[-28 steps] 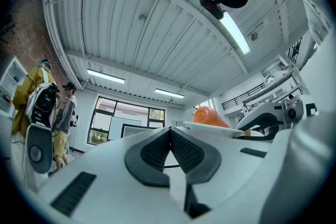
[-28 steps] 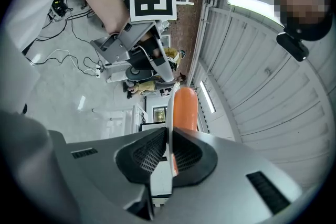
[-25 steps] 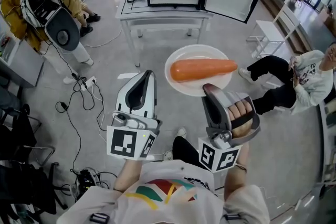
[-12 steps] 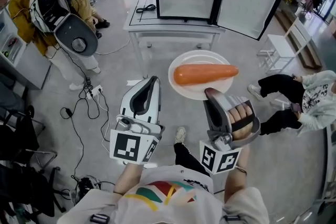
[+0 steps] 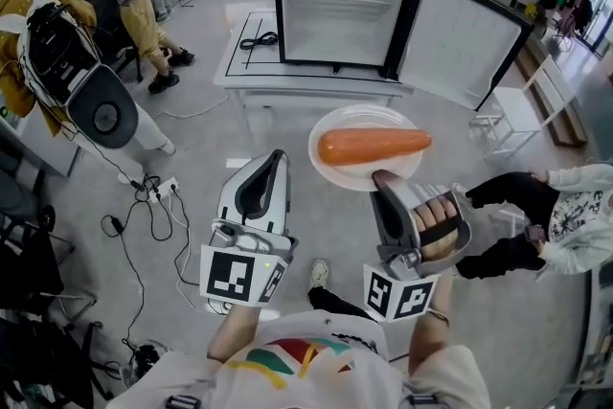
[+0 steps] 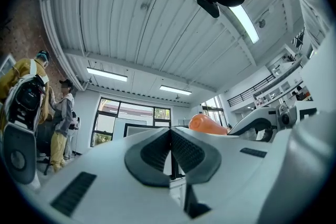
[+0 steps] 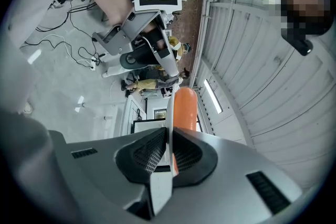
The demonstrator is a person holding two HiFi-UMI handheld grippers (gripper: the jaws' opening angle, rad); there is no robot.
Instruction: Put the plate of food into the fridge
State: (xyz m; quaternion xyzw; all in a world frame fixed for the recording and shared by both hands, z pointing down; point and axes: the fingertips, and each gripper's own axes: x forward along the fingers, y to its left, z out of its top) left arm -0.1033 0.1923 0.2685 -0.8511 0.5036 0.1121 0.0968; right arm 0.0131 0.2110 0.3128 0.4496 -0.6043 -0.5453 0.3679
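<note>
Plate edge hidden by right gripper.

A white table carries the open fridge and, just beside it, a coiled black cable. On the grey floor lie a power strip and loose cords.

Bright, even light from ceiling strip lamps and windows. Faint shadows on the floor. Heavy fisheye bending, dark corners. The left gripper looks slightly soft up close.
</note>
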